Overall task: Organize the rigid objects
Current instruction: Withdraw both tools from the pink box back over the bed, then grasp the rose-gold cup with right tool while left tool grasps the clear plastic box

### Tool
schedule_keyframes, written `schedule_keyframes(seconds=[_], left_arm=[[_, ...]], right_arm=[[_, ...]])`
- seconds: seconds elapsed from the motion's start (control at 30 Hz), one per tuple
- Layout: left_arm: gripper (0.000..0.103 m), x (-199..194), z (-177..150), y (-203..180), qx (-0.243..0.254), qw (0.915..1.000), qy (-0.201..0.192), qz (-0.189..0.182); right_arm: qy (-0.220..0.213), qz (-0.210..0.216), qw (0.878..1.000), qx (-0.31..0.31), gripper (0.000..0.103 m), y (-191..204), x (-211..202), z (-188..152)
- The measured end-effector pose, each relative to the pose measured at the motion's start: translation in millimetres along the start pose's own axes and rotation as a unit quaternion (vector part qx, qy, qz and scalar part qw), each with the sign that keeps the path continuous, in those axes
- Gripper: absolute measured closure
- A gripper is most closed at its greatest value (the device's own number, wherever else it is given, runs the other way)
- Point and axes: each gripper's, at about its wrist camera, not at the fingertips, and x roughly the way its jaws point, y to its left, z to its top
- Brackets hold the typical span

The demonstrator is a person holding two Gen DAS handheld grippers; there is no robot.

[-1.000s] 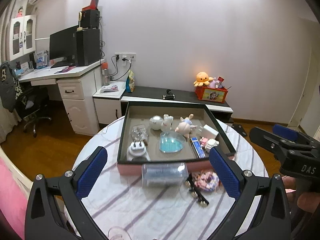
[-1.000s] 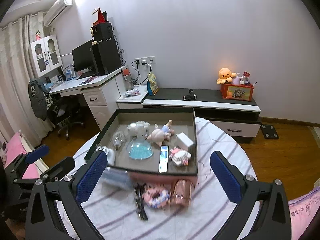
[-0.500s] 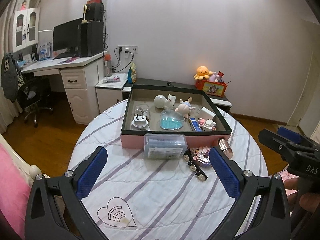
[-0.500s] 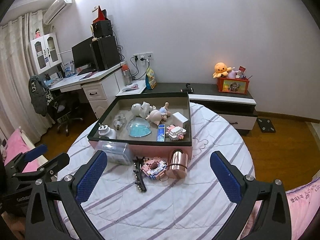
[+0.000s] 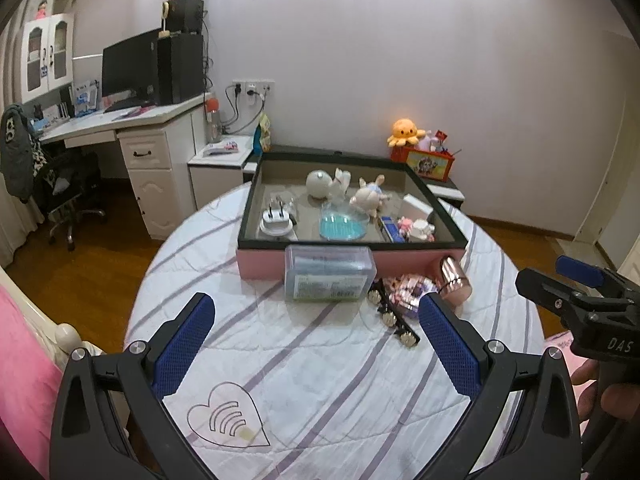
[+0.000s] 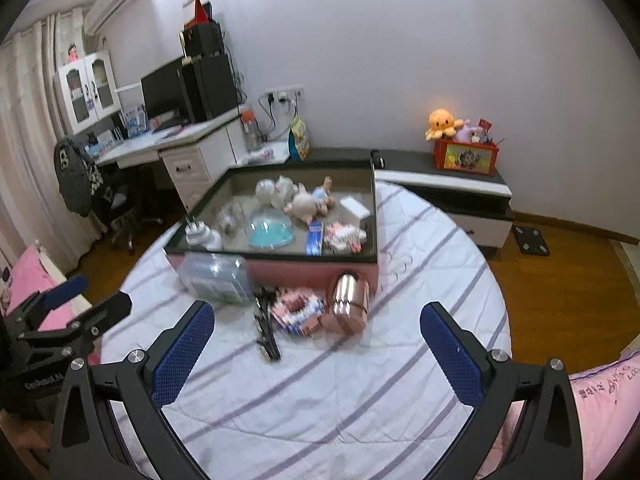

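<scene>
Left wrist: rose-gold cylinder [image 5: 455,280] lies pointing toward box [image 5: 312,269].

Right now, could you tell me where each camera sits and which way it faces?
Left wrist: on the left gripper, above the table's near edge, facing the tray and wall; its open fingers show, with the right gripper and a hand at right.
Right wrist: on the right gripper, facing likewise; the left gripper shows at left.
Shared: tray, clear box, copper cylinder.
</scene>
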Motion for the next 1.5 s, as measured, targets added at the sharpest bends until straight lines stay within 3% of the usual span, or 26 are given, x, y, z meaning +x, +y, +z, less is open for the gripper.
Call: schedule_keyframes(seconds=[0.4,0.8,0.97,1.03,1.13,1.23,1.3,1.5], left_arm=[[0.0,58,-9,-3,-0.011,0.9991,0.04,0.0],[0.0,120,-5,-11,-0.013,0.9977,0.066,0.002],[0.0,139,0,-17,-0.005,0.9974,0.071,0.008],[0.0,146,0,-19,-0.003,0.9972,0.074,0.012],[0.001,155,0,-19,-0.006,0.9966,0.08,0.021],[0.009,168,-2,-17,-0.012,0.9952,0.094,0.025],[0.009,171,-3,-14,-0.018,0.9951,0.095,0.02],[0.01,166,-4,-10,-0.026,0.9956,0.09,0.003]], right_arm=[[0.055,-0.018,0.998,0.022,0.0,-23,49,-15],[0.079,-0.015,0.996,0.045,0.001,-42,96,-10],[0.081,-0.011,0.996,0.045,0.015,-43,111,-5],[0.084,-0.008,0.995,0.047,0.03,-45,115,-4],[0.094,0.0,0.994,0.047,0.037,-45,126,-4],[0.095,0.011,0.994,0.054,0.045,-46,132,-7],[0.09,0.022,0.994,0.063,0.052,-49,134,-7],[0.083,0.03,0.994,0.06,0.055,-48,133,-9]])
